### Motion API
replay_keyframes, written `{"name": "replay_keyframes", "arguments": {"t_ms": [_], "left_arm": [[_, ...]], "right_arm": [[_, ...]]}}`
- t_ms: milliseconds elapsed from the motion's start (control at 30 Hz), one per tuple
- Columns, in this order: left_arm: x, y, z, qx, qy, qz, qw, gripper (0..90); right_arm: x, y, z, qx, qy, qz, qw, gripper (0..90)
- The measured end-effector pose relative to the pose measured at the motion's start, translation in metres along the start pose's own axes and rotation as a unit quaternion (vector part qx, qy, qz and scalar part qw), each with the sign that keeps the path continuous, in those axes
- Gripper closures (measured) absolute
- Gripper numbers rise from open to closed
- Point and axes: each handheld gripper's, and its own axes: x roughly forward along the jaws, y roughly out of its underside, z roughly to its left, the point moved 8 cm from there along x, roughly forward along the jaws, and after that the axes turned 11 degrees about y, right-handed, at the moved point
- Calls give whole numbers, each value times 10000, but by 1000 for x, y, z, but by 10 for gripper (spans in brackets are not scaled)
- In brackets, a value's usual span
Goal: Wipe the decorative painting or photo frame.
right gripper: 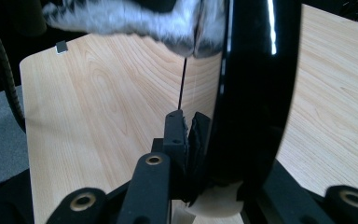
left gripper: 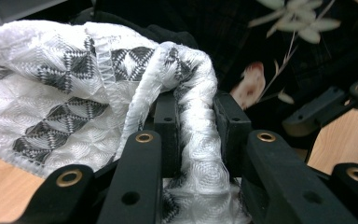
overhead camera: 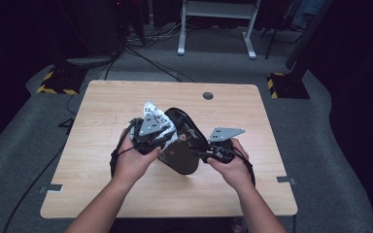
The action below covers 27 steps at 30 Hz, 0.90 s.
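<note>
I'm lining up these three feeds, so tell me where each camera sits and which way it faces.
High view: above the person's side, looking forward and down on the table; forearms and both grippers show.
Left gripper view: on the left gripper, looking along its jaws, shut on the white cloth.
Right gripper view: on the right gripper, jaws shut on the black bag.
All three share cloth, bag and table.

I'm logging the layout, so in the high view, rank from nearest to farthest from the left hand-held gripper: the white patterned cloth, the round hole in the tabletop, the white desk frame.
1. White patterned cloth, clamped in the left hand-held gripper.
2. Round hole in the tabletop, far edge.
3. White desk frame, on the floor beyond.
</note>
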Motion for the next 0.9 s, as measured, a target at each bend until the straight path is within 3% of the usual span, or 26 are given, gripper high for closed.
{"name": "replay_keyframes", "arguments": {"t_ms": [133, 233, 400, 533, 633, 900], "left_arm": [[4, 11, 0, -105, 72, 94, 9999, 745], [2, 4, -4, -163, 257, 40, 9995, 745], [-2, -20, -17, 226, 211, -63, 9995, 745], [0, -22, -20, 320, 125, -36, 9994, 745], [5, -13, -21, 249, 255, -19, 9994, 746], [18, 18, -21, 150, 296, 283, 9990, 746]], "right_arm": [[0, 0, 0, 30, 9, -1, 10000, 789], [0, 0, 1, 15, 19, 12, 10000, 791], [0, 0, 1, 37, -3, -2, 10000, 793], [0, 0, 0, 40, -1, 3, 10000, 791], [-1, 1, -1, 63, -17, -1, 10000, 791], [0, 0, 0, 44, 0, 8, 10000, 791]]}}
